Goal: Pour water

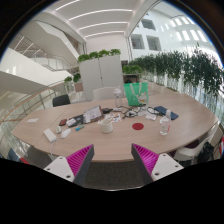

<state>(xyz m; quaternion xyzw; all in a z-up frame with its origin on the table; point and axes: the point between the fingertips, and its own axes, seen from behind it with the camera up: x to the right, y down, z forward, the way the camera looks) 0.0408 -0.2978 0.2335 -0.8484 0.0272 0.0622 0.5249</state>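
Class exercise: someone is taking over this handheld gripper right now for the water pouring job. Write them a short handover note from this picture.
Gripper: open and empty, nothing between its fingers, held back from the near edge of the wooden table.
Job's things: a clear glass stands on the table, ahead and to the right of the fingers. A white cup sits near the middle, with a red coaster beside it. Two green containers stand at the far side; which one holds the water cannot be told.
Done: nothing visibly yet.
Left: approach the table, grasp the water vessel, pour.
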